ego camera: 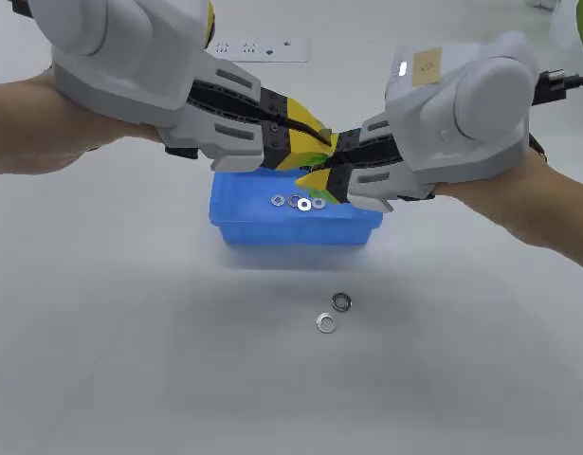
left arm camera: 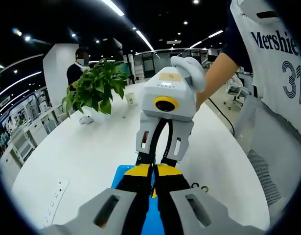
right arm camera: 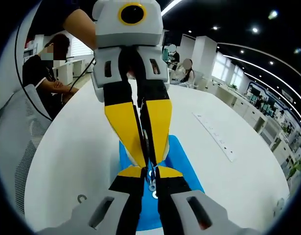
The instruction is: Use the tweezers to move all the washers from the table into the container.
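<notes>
white table [ego camera: 130, 360] spreads under both grippers, with a power strip [ego camera: 258, 47] at its far edge. a shallow blue container [ego camera: 272, 227] sits mid-table, holding a few small flat silver washers [ego camera: 303, 203] clustered near its middle. two more washers, thin metal rings, lie on the table just in front of it, one [ego camera: 341, 302] darker, one [ego camera: 326, 323] brighter, nearly touching. the left gripper [ego camera: 324, 142] and right gripper [ego camera: 315, 180] meet tip to tip above the container. the left's yellow jaws are pressed together on the tweezers [right arm camera: 149, 161], a thin silver strip. the right's jaws stand a sliver apart beside that strip; whether they grip it cannot be told.
</notes>
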Demonstrator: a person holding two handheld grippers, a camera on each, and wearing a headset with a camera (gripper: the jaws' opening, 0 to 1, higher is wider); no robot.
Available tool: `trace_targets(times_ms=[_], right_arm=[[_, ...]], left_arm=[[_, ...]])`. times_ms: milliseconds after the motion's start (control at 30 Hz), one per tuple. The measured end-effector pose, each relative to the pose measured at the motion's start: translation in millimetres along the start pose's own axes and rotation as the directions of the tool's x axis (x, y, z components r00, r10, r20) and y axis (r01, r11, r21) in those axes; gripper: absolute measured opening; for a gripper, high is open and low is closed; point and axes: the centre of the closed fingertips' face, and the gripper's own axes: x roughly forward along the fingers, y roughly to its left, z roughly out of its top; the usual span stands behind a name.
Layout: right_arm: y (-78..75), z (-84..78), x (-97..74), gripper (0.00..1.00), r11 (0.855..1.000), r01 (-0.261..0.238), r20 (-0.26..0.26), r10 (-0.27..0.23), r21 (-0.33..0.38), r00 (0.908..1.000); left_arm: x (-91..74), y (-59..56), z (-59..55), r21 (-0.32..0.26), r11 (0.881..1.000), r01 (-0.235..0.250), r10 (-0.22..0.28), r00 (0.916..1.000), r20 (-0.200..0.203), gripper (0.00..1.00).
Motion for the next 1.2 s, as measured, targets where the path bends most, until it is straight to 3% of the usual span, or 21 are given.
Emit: trace_targets(times_ms=[400, 533, 767, 967, 1200], right_arm=[[19.5, 19.9, -18.9, 0.09, 0.999, -0.006, 0.022, 0.007, -0.042, 0.9997], [27.5, 19.9, -24.2, 0.09, 0.998, -0.011, 0.009, 0.012, -0.058, 0.9999], [44.4, 15.3, -30.8, 0.09, 0.999, -0.025, -0.003, 0.025, -0.047, 0.9997], [58.8, 14.9, -32.0, 0.09, 0.999, -0.032, -0.001, 0.032, -0.026, 0.9995], [84.1, 6.7, -29.3, 0.1, 0.998, -0.063, -0.006, 0.063, -0.016, 0.998]], left_arm=[[-17.7, -22.5, 22.4, 0.028, 1.0, 0.003, -0.004, 0.9994, 0.034, 0.06], [-17.5, -30.2, 26.2, 0.026, 1.0, 0.005, -0.006, 0.9991, 0.043, 0.06], [-14.8, -55.1, 32.1, 0.026, 1.0, 0.013, -0.014, 0.9992, 0.036, 0.06], [-17.1, -69.3, 32.7, 0.015, 1.0, 0.008, -0.008, 0.9993, 0.036, 0.06], [-17.9, -93.6, 22.8, -0.01, 1.0, 0.024, -0.023, 0.9995, 0.022, 0.06]])
